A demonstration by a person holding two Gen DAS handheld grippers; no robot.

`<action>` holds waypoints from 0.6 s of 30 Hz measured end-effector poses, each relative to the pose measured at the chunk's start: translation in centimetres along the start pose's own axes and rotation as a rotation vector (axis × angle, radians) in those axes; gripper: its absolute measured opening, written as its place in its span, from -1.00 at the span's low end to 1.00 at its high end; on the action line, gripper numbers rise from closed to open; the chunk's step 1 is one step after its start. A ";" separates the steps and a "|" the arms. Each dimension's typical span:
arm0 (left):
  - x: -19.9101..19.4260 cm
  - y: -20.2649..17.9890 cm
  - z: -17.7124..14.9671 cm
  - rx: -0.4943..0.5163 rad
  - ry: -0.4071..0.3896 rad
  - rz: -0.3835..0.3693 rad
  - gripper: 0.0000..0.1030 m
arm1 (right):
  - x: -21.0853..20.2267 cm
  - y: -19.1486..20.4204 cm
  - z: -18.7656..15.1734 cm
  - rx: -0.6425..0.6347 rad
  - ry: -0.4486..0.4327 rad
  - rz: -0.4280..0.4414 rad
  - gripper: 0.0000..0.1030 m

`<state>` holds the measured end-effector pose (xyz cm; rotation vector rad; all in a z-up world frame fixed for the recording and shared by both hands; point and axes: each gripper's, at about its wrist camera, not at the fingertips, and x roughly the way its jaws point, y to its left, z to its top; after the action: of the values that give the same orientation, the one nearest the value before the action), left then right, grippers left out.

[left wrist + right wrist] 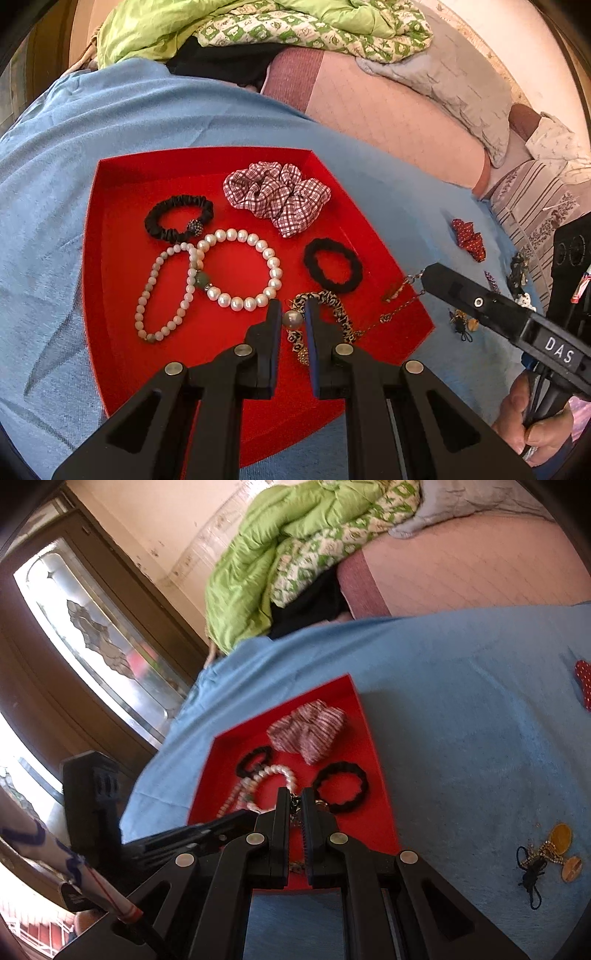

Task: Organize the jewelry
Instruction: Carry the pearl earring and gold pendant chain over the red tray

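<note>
Pinches a thin metal chain (400,295) in the right gripper (426,273), with jaws closed almost fully on it. Hangs slack from the tip, just over the right edge of the red tray (122,236), with the low end reaching down toward the tray floor.

Clamps a small silvery bead (291,319) in the left gripper (292,308), with jaws drawn in to a narrow gap no wider than the bead itself. Sits above the near part of the tray, over a leopard-print hair tie (340,314). Cannot tell whether the bead is joined to some other piece.

Seems very light and fully limp, this chain, so probably swings with every move of the hand and folds into a heap when put down. Looks fine enough to catch on the pearl bracelet (240,269) in the middle of the tray, or on the black hair tie (332,269) near the right wall. Better to lower slowly onto a bare red patch. Looks hard, smooth and round, the bead, so likely slippery between flat pads; safest to press across the widest part, with gentle force only.
</note>
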<state>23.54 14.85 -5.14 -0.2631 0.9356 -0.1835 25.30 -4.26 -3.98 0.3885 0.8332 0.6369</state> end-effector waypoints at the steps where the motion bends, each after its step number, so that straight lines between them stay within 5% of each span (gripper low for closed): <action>1: 0.1 0.0 0.0 0.000 0.004 0.003 -0.77 | 0.2 -0.2 -0.1 0.003 0.006 -0.003 -0.88; 18: 1.4 0.2 0.0 0.002 0.047 0.026 -0.77 | 2.4 -1.2 -1.2 -0.001 0.102 -0.078 -0.88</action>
<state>24.33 14.68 -6.26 -0.2455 0.9845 -0.1678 26.01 -3.50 -6.79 0.3229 0.9402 0.5888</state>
